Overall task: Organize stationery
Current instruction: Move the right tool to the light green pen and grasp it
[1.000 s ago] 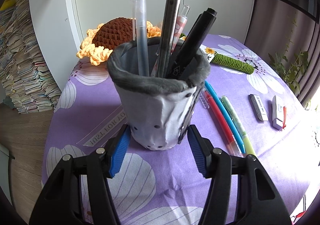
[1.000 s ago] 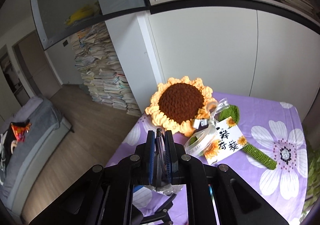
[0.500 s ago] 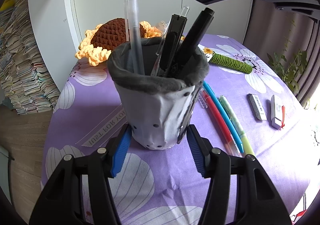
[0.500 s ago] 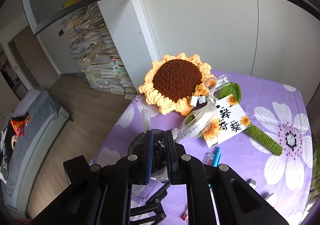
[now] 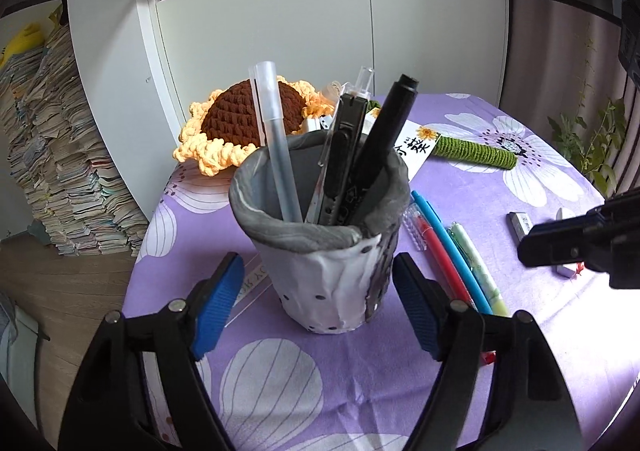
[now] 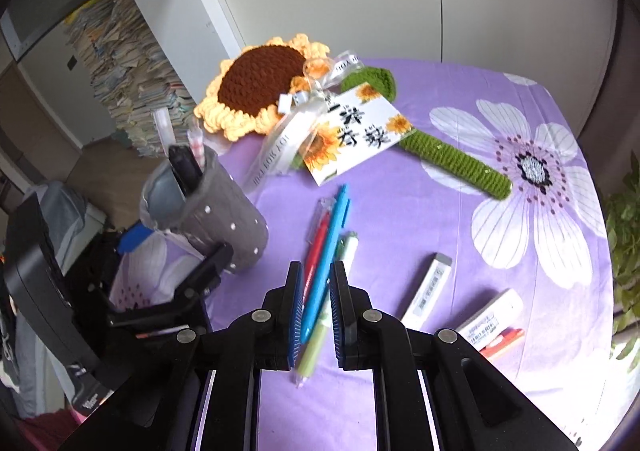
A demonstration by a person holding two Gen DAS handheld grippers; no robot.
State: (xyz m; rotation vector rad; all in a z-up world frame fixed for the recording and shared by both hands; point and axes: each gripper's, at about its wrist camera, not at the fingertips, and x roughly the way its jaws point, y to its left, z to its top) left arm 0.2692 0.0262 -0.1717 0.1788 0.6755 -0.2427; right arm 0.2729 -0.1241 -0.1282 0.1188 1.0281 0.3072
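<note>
A grey fabric pen holder (image 5: 320, 251) stands on the purple cloth, holding a clear pen (image 5: 276, 143), a black utility knife (image 5: 344, 155) and a black marker (image 5: 384, 139). My left gripper (image 5: 316, 299) is open with its blue pads either side of the holder's base. The holder also shows in the right wrist view (image 6: 208, 211). My right gripper (image 6: 314, 311) is open and empty, above a red pen (image 6: 316, 247), a blue pen (image 6: 326, 259) and a green pen (image 6: 332, 299) lying side by side.
A crochet sunflower (image 6: 260, 87) with green stem (image 6: 452, 159) and card (image 6: 356, 135) lies at the back. Two white erasers (image 6: 428, 287) (image 6: 488, 315) lie right of the pens. The table's edge drops off at the left, toward stacked books (image 5: 60, 171).
My right gripper released the black utility knife into the holder, opened slightly, and moved right and down over the loose pens. The left gripper has stayed around the holder.
</note>
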